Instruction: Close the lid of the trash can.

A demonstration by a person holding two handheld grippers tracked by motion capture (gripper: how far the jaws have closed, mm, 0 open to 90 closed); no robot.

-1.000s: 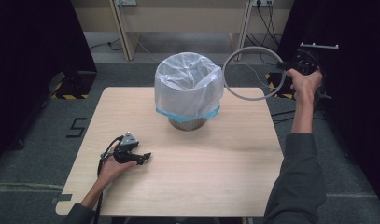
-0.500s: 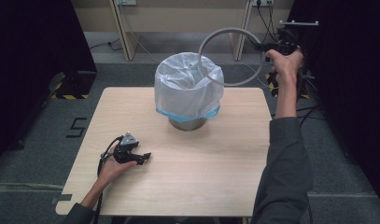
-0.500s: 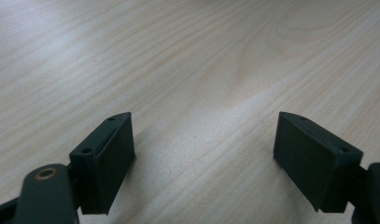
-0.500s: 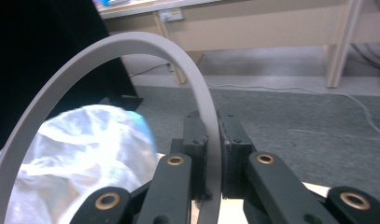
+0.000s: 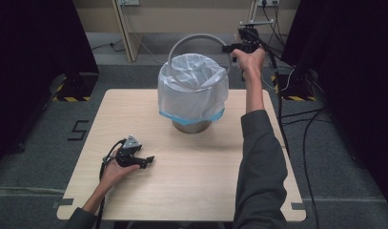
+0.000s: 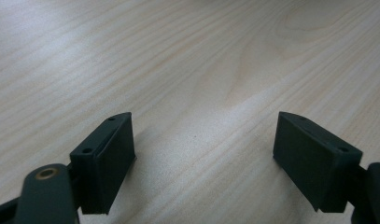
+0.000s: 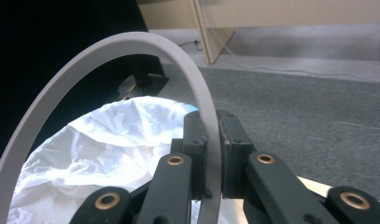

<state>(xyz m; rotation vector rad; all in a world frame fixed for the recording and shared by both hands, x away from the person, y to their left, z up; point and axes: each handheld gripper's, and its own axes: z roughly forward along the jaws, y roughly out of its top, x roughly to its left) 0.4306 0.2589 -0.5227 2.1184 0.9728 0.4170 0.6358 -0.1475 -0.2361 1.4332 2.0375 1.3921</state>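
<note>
Above the far edge of the bin [image 5: 191,102], my right gripper [image 5: 229,48] pinches a thin grey ring [image 5: 182,45], smooth and round, over the crinkled white bag [image 7: 113,154]. My left gripper [image 5: 145,161] rests open-jawed on the pale wooden table [image 5: 196,176].

- Grey ring [image 5: 178,45]: thin, round hoop, held in the air just above and behind the bin, tilted, its near edge over the bin's mouth.
- Bin [image 5: 192,93]: upright, lined with a white plastic bag, open-topped.
</note>
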